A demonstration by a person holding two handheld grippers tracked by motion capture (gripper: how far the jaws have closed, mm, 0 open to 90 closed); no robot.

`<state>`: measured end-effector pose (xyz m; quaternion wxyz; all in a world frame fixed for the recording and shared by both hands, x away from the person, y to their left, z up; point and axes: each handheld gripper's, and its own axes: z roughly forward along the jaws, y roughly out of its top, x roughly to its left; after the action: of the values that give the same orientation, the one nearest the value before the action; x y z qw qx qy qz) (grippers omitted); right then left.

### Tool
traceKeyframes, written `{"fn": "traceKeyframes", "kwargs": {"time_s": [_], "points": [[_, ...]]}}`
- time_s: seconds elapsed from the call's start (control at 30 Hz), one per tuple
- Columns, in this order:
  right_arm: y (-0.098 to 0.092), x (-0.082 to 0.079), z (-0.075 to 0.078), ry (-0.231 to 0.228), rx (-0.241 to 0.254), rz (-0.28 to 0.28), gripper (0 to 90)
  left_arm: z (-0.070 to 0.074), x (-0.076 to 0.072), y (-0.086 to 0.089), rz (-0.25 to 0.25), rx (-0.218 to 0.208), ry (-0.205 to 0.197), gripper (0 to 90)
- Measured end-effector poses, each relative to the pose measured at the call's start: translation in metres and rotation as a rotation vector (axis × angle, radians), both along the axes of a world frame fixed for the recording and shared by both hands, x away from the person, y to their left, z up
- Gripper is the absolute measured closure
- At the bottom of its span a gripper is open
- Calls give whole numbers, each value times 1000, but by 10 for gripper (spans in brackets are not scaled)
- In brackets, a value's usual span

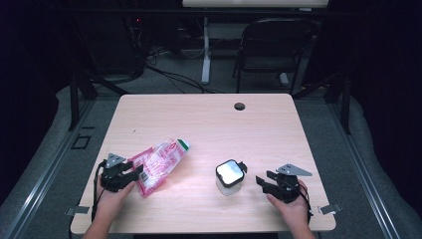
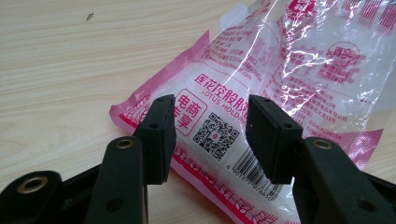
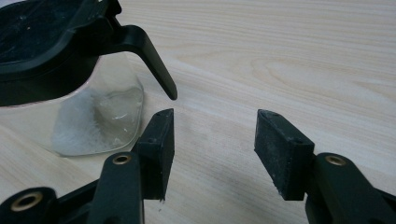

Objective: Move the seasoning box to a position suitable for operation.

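A pink-and-clear plastic bag point(image 1: 158, 164) of white granules lies flat on the wooden table point(image 1: 209, 124), left of centre. My left gripper point(image 1: 133, 175) stands open at the bag's near corner; in the left gripper view its jaws hover over the bag point(image 2: 280, 79) by the QR code without pressing it. A clear jar point(image 1: 229, 177) with a black lid and a side handle stands right of centre, with some white granules in its bottom point(image 3: 93, 126). My right gripper point(image 1: 263, 183) is open just right of the jar, with bare table between its jaws.
A round cable hole point(image 1: 239, 106) sits near the table's far edge. Beyond the table stand a folding chair point(image 1: 271, 47) and a desk leg, with cables on the floor.
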<state>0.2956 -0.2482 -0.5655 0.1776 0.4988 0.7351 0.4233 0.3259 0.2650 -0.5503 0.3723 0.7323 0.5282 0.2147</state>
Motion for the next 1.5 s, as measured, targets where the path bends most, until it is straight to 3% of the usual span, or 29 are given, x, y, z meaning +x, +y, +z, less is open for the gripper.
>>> {"fn": "traceKeyframes", "kwargs": {"time_s": [0.33, 0.53, 0.57, 0.7, 0.87, 1.27, 1.5], "points": [[2, 0, 1, 6, 4, -2, 474, 1, -1, -1, -4, -10, -1, 528], [13, 0, 12, -13, -21, 42, 600, 1, -2, -6, -23, -10, 1, 529], [19, 1, 17, -10, -37, 75, 623, 1, -2, -8, -30, -2, 5, 528], [29, 8, 19, -13, -87, 94, 640, 1, -3, -10, -39, -2, -3, 529], [35, 17, 17, -1, -100, 86, 647, 1, -3, -9, -38, -5, -6, 528], [50, 30, 14, -7, -112, 134, 693, 2, -5, -11, -52, 0, -10, 529], [59, 35, 10, -17, -147, 124, 784, 2, -5, -12, -58, 2, -11, 529]]}}
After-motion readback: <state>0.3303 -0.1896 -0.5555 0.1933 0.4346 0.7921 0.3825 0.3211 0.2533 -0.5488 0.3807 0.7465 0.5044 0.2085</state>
